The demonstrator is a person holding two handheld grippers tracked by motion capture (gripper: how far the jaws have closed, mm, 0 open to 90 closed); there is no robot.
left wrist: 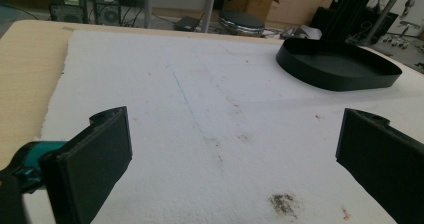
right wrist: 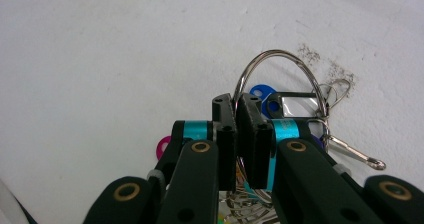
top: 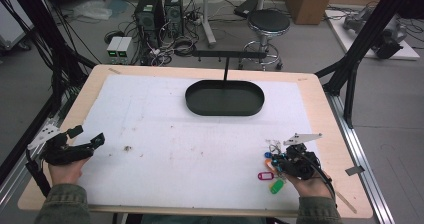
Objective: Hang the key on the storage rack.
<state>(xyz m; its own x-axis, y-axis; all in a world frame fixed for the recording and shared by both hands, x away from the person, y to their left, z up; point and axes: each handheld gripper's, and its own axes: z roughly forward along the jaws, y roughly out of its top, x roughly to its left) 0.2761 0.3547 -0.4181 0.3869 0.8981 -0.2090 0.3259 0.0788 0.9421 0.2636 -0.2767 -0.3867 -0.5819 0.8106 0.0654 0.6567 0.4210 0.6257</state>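
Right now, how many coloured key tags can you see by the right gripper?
4: blue tag, orange tag, magenta tag, green tag, all left of the right gripper. More may be hidden beneath it.

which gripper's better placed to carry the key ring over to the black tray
Right. The right gripper is already shut on the key ring. The left gripper, jaws open, sits at the table's far left, holding nothing; the black tray lies ahead.

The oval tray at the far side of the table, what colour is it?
The tray is black, plain, without pattern. The high view shows it best.
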